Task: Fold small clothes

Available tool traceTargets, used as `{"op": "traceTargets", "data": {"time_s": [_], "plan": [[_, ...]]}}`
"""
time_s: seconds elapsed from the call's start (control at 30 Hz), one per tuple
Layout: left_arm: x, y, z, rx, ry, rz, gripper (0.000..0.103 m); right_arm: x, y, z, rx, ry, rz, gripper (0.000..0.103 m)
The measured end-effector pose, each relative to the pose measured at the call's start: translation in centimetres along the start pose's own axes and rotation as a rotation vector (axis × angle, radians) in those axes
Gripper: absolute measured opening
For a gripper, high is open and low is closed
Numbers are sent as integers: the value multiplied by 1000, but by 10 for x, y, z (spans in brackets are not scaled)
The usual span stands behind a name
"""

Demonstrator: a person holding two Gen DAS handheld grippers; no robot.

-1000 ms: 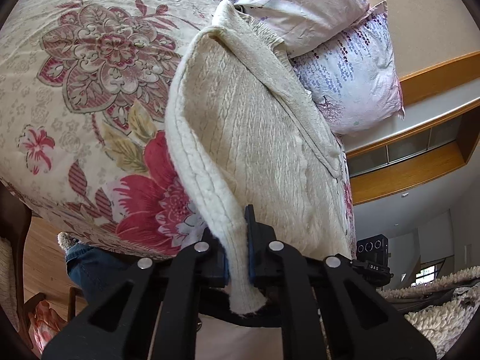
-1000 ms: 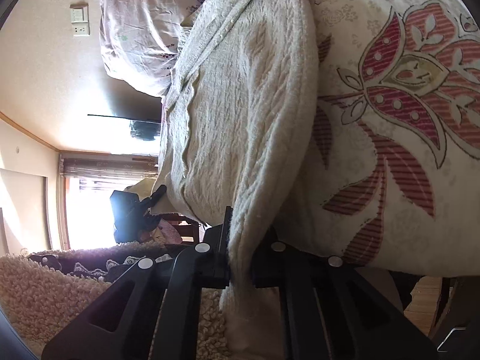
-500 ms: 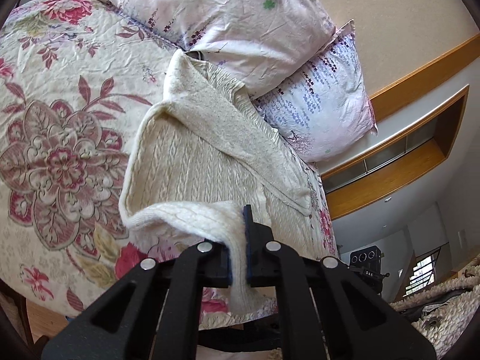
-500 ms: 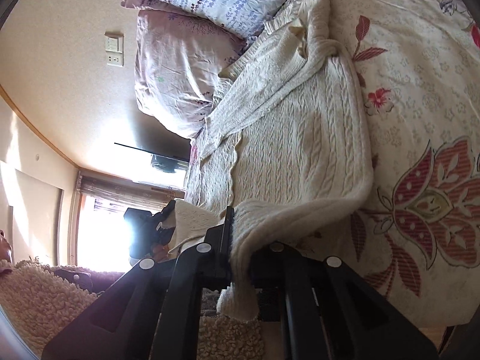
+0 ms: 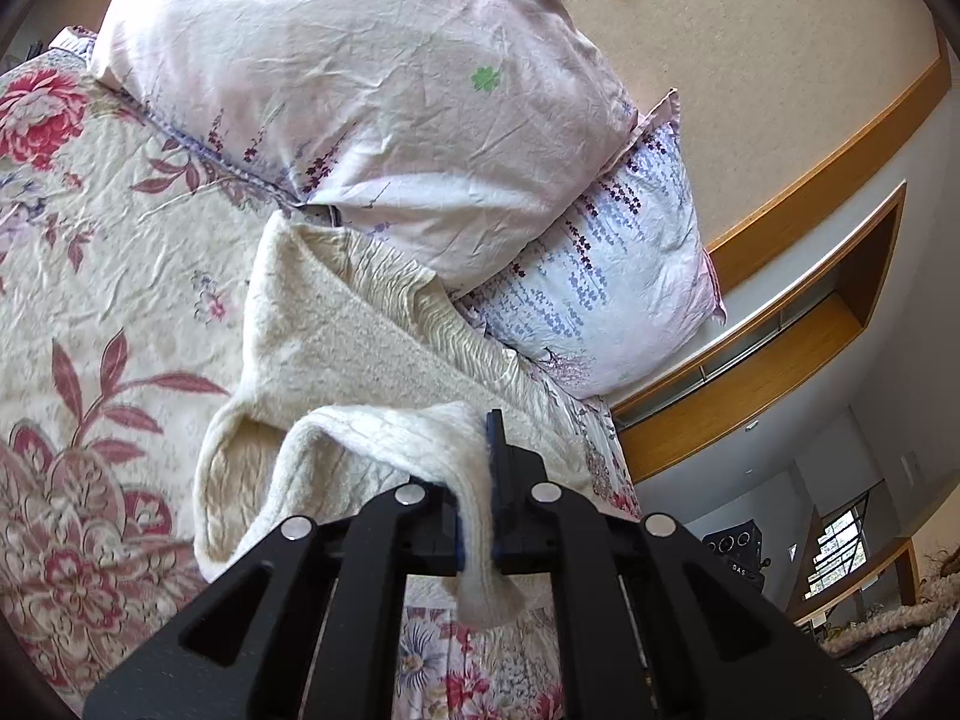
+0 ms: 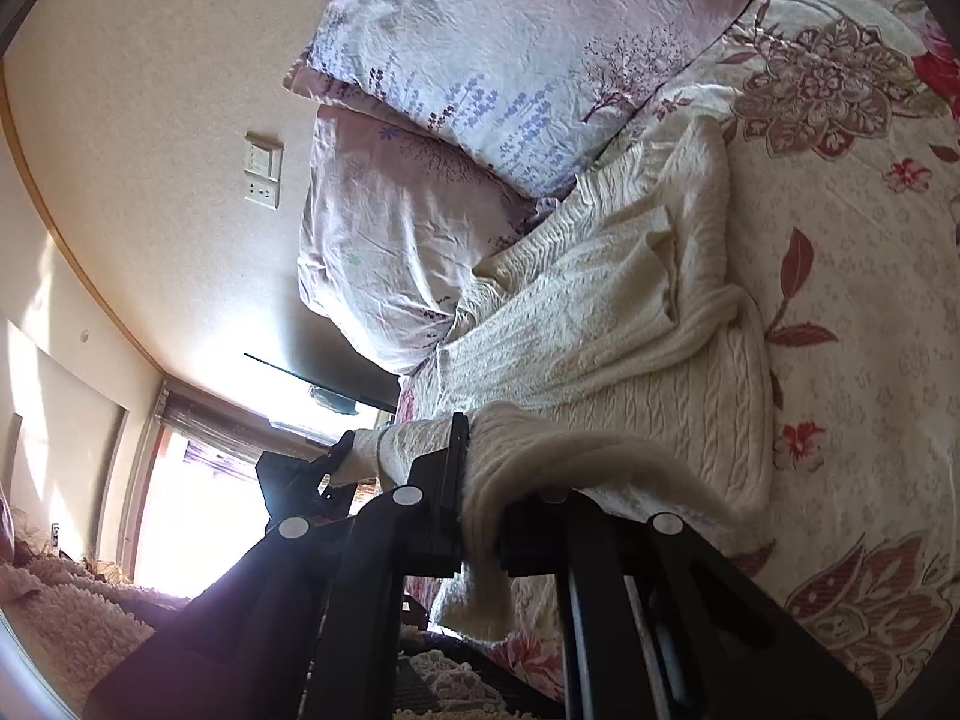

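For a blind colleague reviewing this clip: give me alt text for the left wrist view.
The left gripper is shut on the edge of a cream knit garment, lifting it off a floral bedspread. Two pillows rest against the wall behind.

Daylight floods both fisheye views. In the right wrist view the window blows out to white glare, leaving the black claw arms silhouetted. Edges curve and darken; the focus is sharp, with no blur.

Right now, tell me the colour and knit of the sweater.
Cream, cable-knit sweater; clearest in the right wrist view.
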State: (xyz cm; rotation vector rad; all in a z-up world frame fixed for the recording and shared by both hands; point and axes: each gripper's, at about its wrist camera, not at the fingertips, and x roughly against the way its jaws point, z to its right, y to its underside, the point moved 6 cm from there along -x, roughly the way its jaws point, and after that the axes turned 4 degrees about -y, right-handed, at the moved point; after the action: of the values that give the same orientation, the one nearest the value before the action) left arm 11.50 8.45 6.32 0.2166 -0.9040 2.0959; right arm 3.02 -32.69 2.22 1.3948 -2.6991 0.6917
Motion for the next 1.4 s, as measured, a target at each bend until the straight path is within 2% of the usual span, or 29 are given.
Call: {"op": "traceTargets", "data": {"time_s": [0.3, 0.4, 0.53, 0.6, 0.77, 1.0, 1.1, 1.13, 1.2, 1.23, 1.27, 1.3, 1.33, 1.4], "plan": [[-41, -57, -1, -1, 16, 48, 5, -28, -73, -14, 84, 29, 85, 8], [-63, -79, -9, 8, -12, 59, 5, -48, -102, -13, 112, 52, 101, 8], [-107, -94, -36, 73, -95, 18, 5, -84, -129, 27, 48, 150, 80, 8], [-127, -96, -46, 88, -132, -10, 5, -98, -136, 48, -3, 200, 73, 8], [-155, -101, -60, 131, -187, -35, 5, -110, -145, 77, -103, 246, 93, 8], [-173, -103, -75, 187, -234, -50, 5, -118, -148, 93, -162, 258, 96, 8], [-178, -99, -83, 229, -255, -51, 7, -124, -148, 107, -227, 294, 69, 10], [-179, -98, -83, 243, -261, -52, 10, -127, -149, 112, -254, 304, 55, 15], [-176, -97, -85, 268, -262, -48, 31, -129, -152, 115, -284, 316, 48, 29], [-172, -99, -82, 274, -250, -40, 49, -126, -155, 111, -281, 308, 67, 45], [-165, -100, -79, 273, -242, -29, 61, -120, -159, 105, -263, 308, 93, 69], [-156, -103, -75, 262, -238, -14, 66, -112, -163, 98, -228, 321, 123, 76], [-147, -105, -70, 244, -236, 2, 75, -103, -167, 89, -180, 332, 158, 78], [-125, -107, -64, 203, -238, 26, 78, -84, -171, 74, -81, 355, 198, 78]]}}
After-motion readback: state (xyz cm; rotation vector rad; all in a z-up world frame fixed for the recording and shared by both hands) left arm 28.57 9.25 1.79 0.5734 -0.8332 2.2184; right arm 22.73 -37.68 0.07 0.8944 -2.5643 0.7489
